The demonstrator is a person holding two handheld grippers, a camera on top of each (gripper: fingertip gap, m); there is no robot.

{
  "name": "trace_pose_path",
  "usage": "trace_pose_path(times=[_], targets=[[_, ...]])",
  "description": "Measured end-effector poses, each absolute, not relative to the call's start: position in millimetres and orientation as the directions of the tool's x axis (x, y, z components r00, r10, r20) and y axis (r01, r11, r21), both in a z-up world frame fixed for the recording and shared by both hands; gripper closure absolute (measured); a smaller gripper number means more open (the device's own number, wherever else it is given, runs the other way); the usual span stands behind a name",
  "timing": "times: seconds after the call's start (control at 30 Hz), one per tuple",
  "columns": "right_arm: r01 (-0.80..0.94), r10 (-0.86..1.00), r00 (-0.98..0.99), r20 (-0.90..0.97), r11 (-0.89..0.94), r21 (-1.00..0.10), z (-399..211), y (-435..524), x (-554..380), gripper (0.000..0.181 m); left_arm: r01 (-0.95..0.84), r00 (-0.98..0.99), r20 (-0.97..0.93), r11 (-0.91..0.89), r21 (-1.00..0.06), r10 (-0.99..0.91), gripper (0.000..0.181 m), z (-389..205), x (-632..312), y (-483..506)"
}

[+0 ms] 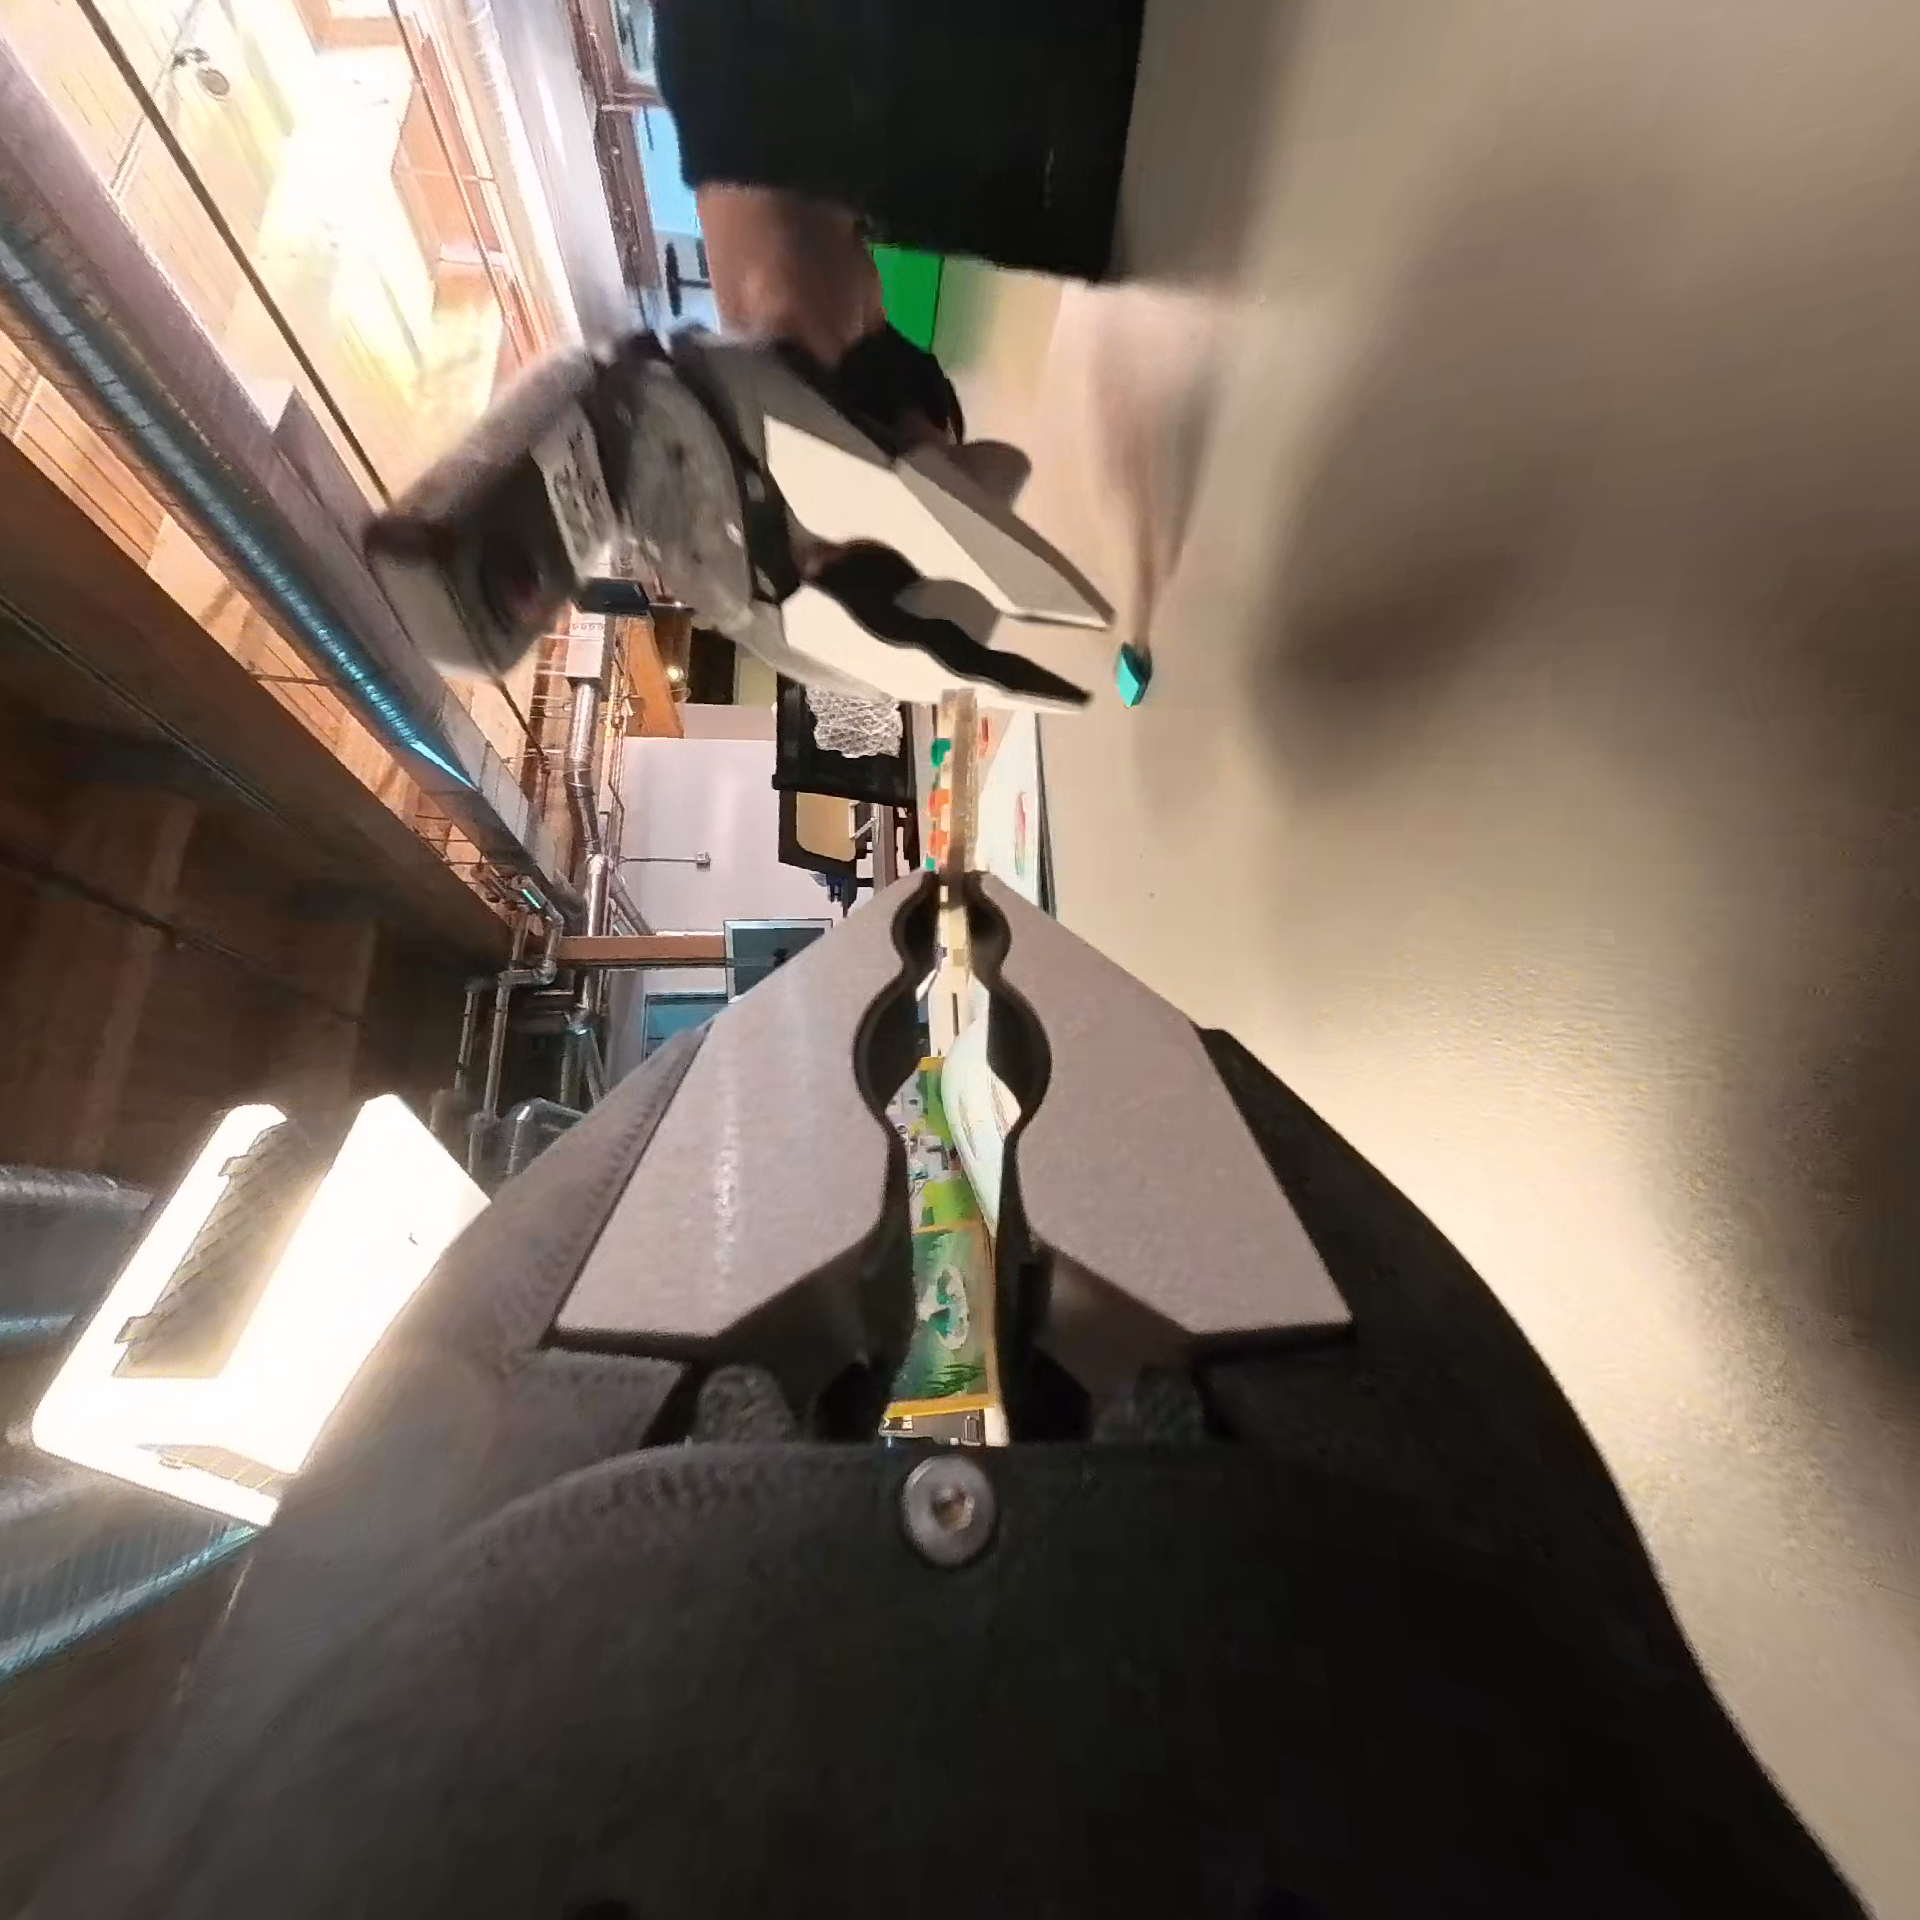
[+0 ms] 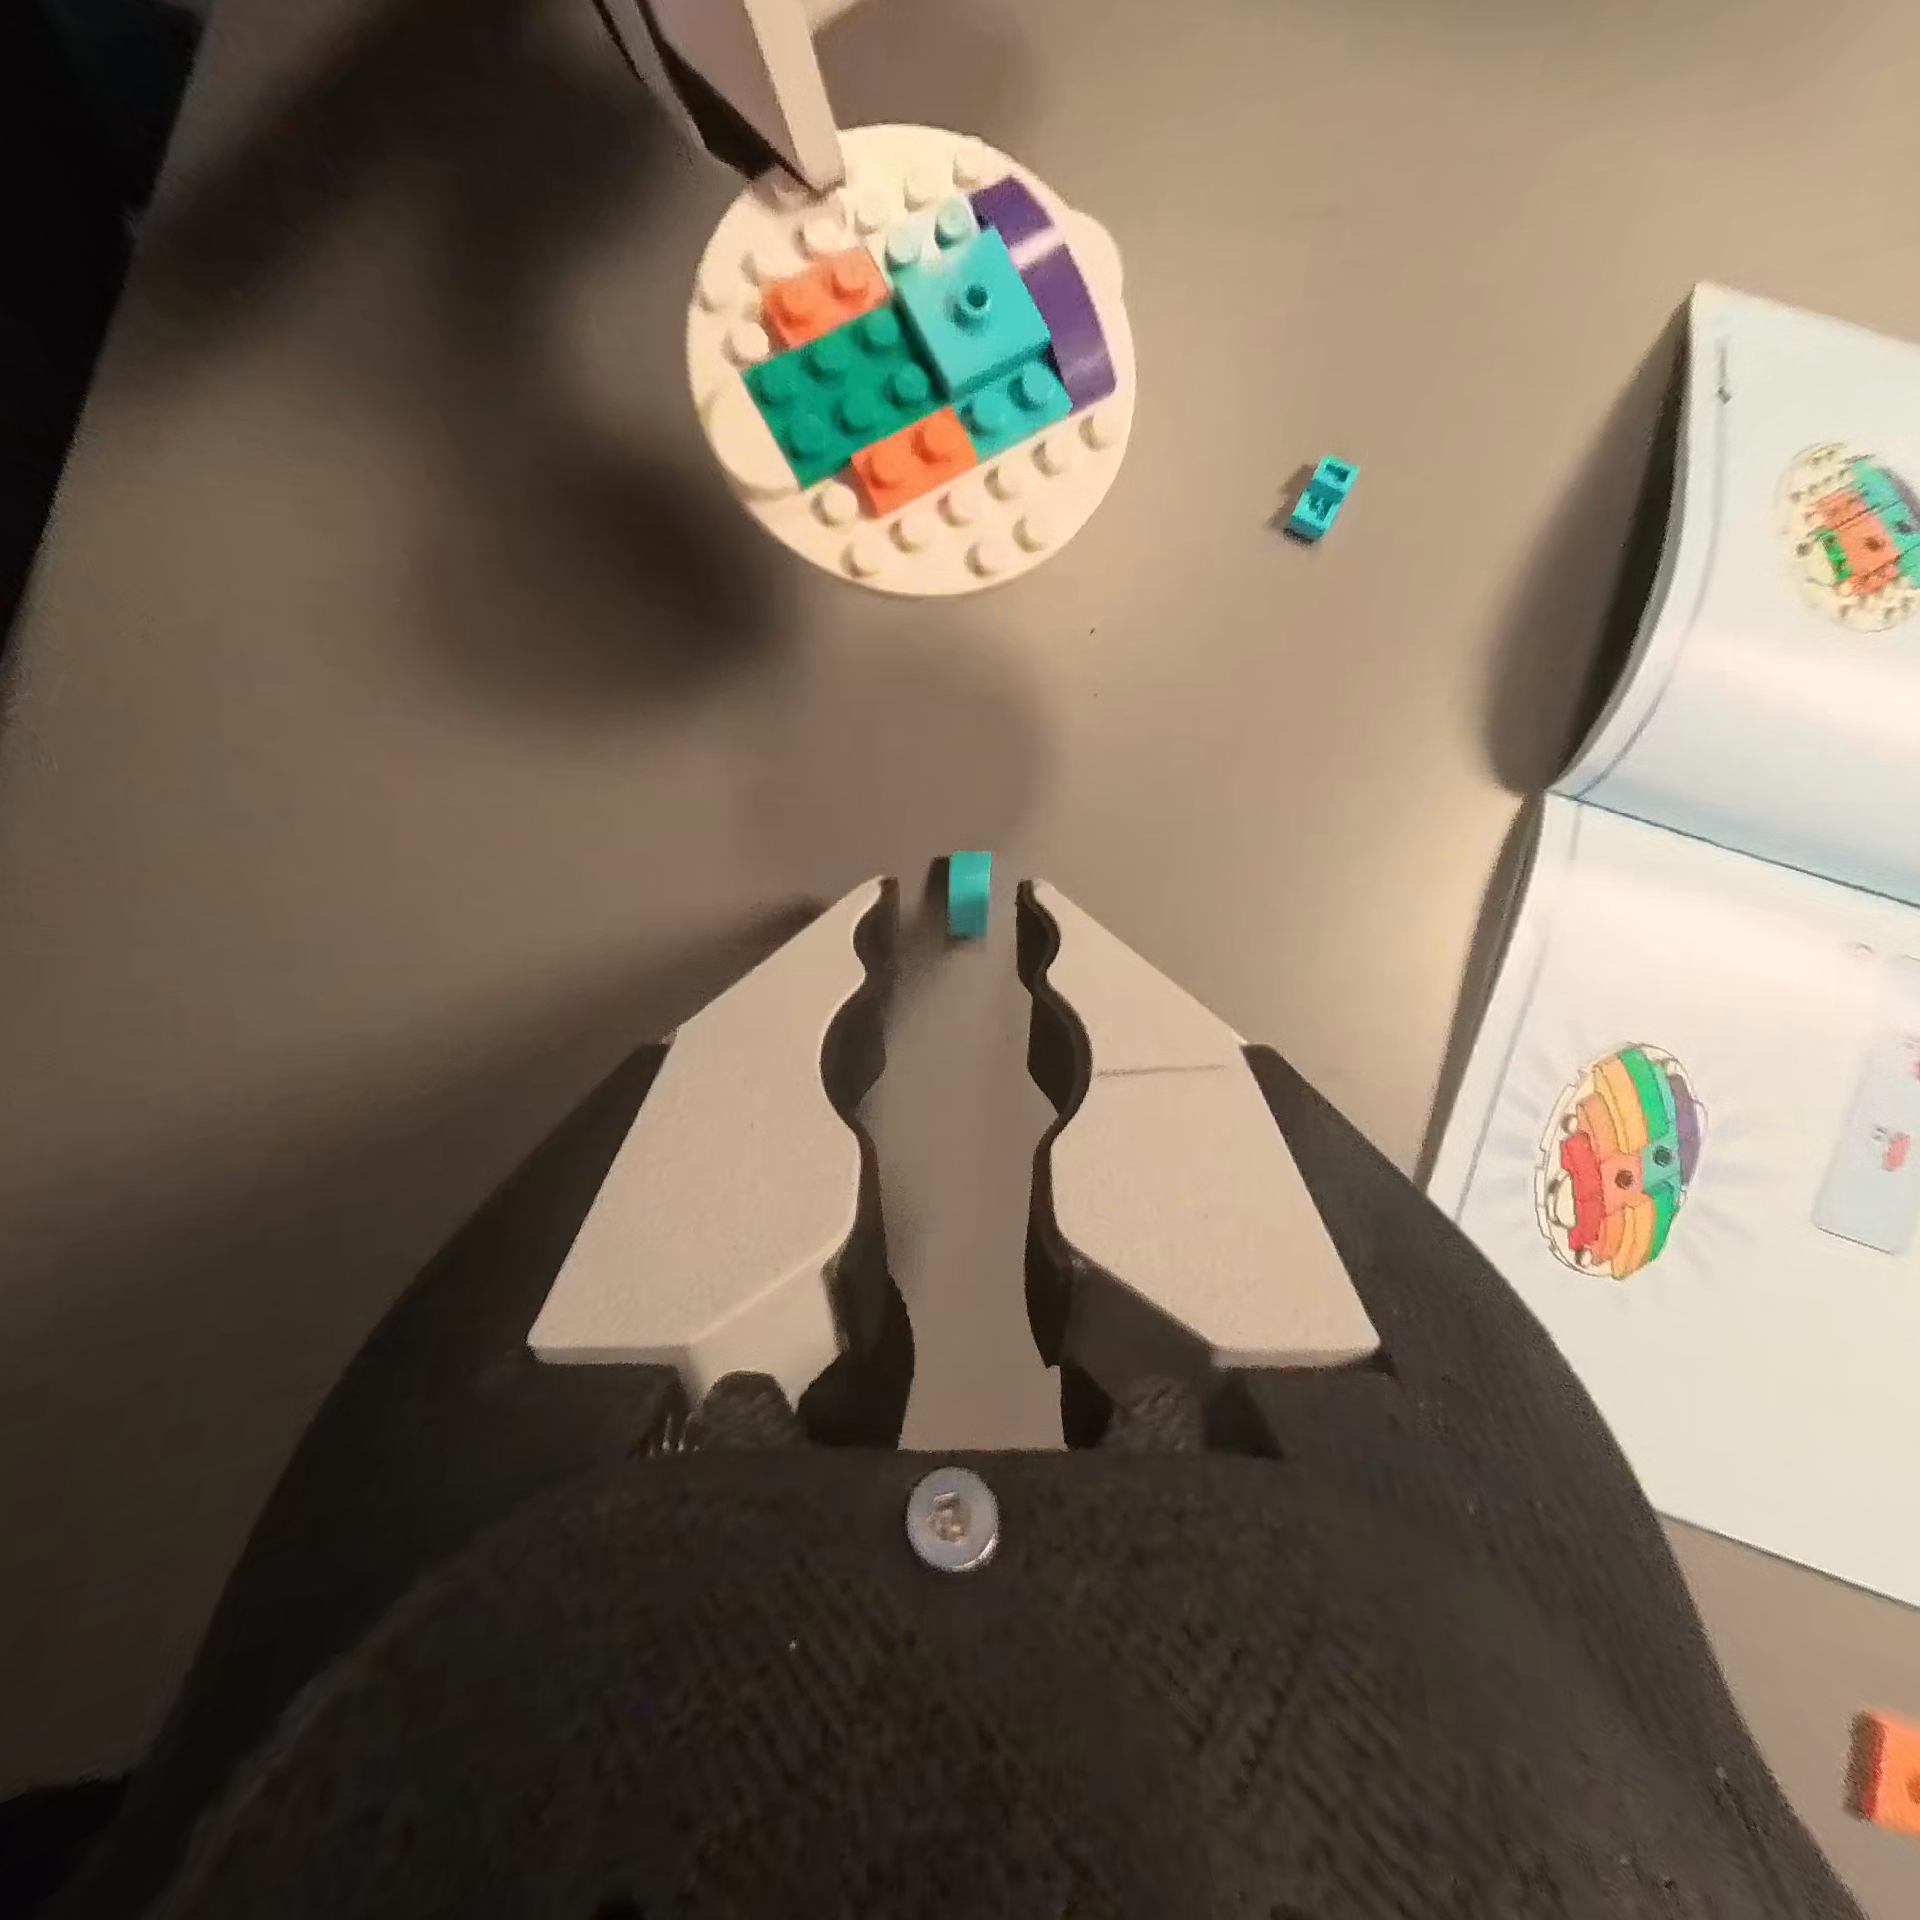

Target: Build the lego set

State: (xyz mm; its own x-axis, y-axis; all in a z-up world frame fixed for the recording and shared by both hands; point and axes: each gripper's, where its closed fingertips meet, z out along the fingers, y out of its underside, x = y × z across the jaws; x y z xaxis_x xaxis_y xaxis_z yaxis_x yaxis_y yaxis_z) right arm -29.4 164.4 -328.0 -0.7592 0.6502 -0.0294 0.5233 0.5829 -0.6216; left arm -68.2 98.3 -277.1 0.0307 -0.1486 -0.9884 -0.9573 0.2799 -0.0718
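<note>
The right gripper point(image 2: 956, 883) is standing released, its fingertips flanking a small teal brick point(image 2: 967, 894) lying on the bench point(image 2: 416, 727), long axis pointing straight ahead. The left gripper point(image 1: 951, 883) is pinching the round plate point(image 2: 904, 561) at its far rim.

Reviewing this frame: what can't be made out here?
- Left wrist view: the round plate is seen edge-on in the left gripper, so its bricks are mostly hidden.
- Left wrist view: the right gripper is motion-blurred; contact with the small teal piece is unclear.
- Right wrist view: the orange piece is cut off by the right edge.
- Right wrist view: the booklet pictures are too small for detail.
</note>
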Motion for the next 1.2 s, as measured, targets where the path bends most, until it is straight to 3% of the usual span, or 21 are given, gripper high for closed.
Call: trace_pose_path(times=[0.23,0.37,0.47,0.87,1.2], targets=[[0.528,0.616,-0.784,-0.081,0.591,-0.610,-332,161,-29,0.175,-0.954,0.028,-0.992,0.294,-0.063,-0.123,0.178,-273,-65,97],[0.398,0.546,-0.834,-0.081,0.495,-0.772,-275,141,-41,0.175,-0.942,0.006,-0.999,0.334,-0.022,-0.049,0.178,-262,-55,91],[0.311,0.467,-0.883,-0.052,0.498,-0.809,-249,126,-41,0.175,-0.935,-0.027,-1.000,0.354,0.022,-0.008,0.177,-258,-49,87],[0.262,0.341,-0.940,-0.024,0.672,-0.692,-252,112,-39,0.175,-0.921,-0.033,-0.999,0.388,0.036,0.014,0.178,-255,-37,82],[0.257,0.337,-0.941,-0.015,0.689,-0.677,-253,113,-42,0.175,-0.922,-0.038,-0.999,0.386,0.042,0.017,0.178,-255,-38,83]])
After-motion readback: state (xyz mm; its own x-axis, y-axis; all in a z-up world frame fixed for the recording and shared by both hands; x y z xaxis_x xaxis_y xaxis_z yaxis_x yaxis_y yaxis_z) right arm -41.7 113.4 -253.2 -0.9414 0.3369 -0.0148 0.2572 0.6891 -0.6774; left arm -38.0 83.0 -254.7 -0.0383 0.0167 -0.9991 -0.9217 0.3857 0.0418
